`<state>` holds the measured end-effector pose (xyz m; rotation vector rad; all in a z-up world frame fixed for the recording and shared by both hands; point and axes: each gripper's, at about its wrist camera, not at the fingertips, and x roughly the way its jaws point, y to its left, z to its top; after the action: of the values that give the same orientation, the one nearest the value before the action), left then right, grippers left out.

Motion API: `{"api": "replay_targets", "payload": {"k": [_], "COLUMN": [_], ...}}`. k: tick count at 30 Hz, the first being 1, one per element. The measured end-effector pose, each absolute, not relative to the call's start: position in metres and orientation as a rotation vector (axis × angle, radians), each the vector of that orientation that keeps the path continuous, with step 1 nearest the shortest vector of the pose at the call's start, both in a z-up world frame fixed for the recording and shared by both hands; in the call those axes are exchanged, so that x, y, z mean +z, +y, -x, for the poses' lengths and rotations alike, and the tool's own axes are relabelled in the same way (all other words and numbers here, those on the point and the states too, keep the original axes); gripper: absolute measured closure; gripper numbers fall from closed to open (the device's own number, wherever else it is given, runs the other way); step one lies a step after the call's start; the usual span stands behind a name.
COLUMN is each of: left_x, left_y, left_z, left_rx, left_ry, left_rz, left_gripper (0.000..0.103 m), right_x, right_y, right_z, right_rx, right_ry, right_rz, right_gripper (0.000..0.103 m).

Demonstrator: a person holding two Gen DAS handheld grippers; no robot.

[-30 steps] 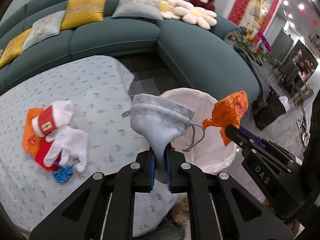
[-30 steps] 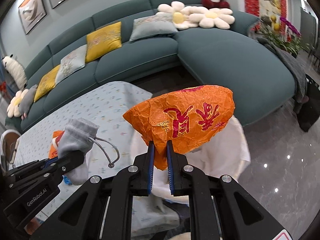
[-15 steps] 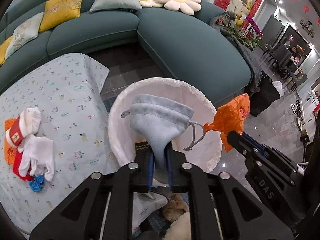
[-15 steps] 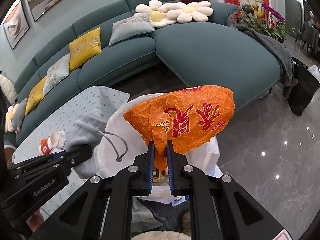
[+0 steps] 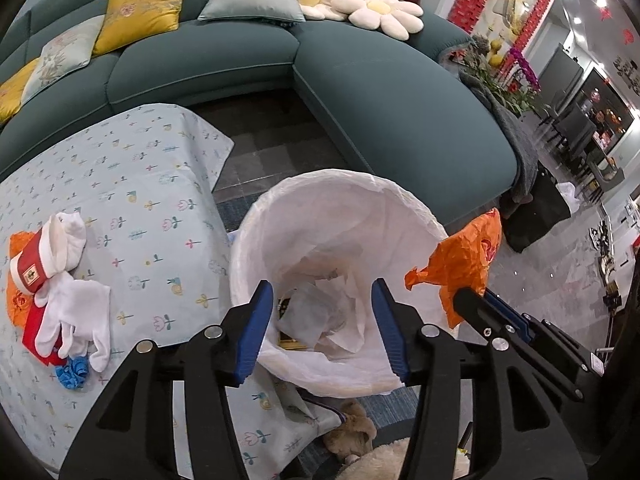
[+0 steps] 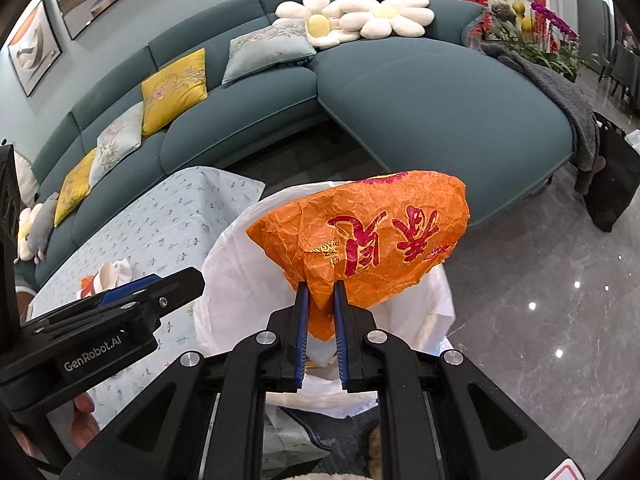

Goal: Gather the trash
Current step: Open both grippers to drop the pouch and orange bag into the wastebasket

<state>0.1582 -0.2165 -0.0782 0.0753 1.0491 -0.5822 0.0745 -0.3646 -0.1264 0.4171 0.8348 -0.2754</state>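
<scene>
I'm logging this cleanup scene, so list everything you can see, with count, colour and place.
bin: one, white liner, floor beside table
orange bag: one, held over bin
tablecloth: one, pale blue, floral
white gloves: a pile, tablecloth's left
orange wrapper: one, under gloves
blue scrap: one, by gloves
sofa: one, teal, behind
cushions: several, yellow and grey, sofa
flower pillows: two, white, sofa
left gripper: opening, nothing between fingers, over bin
right gripper: pinching orange bag

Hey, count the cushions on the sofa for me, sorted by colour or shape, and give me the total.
Right wrist view:
Yellow cushions: 3
Grey-blue patterned cushions: 2
White flower-shaped cushions: 2
Total: 7
</scene>
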Motion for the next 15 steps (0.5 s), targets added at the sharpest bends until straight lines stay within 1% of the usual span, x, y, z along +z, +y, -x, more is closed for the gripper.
{"api": "replay_targets", "payload": {"k": [4,6,7,8,9,15], "left_x": [-0.077,-0.076,-0.076,-0.075,-0.075,-0.073], "left_y": [-0.207,-0.199,-0.197,-0.193,-0.19,-0.171], "left_z": [-0.158,-0.159,-0.159,-0.159,-0.16,-0.163], "left_rx": [-0.561,-0.543,-0.539,-0.531,-0.527,-0.495], "left_ry": [1.042,1.036,1.034,1.033,1.033,1.029], "left_rz": [-0.069,-0.064,-0.063,-0.06,-0.057,-0.03], "left_gripper": [0.05,0.046,0.046,0.046,0.045,0.043], "right_x": [-0.126,-0.126,-0.125,-0.124,-0.124,-0.116], "right_y": [-0.355,-0.349,-0.347,-0.346,-0.345,-0.335], "right_z": [-0.081,-0.084,-0.085,-0.085,-0.086,-0.089], "right_rx": [-0.254,-0.251,-0.256,-0.255,-0.254,-0.253], "right_ry": [0.841,0.841,0.84,0.838,0.836,0.831], "right_rz": [-0.394,-0.381,-0.374,-0.371,-0.37,-0.355], "right_gripper": [0.089,0.084,0.082,0.078,0.075,0.066]}}
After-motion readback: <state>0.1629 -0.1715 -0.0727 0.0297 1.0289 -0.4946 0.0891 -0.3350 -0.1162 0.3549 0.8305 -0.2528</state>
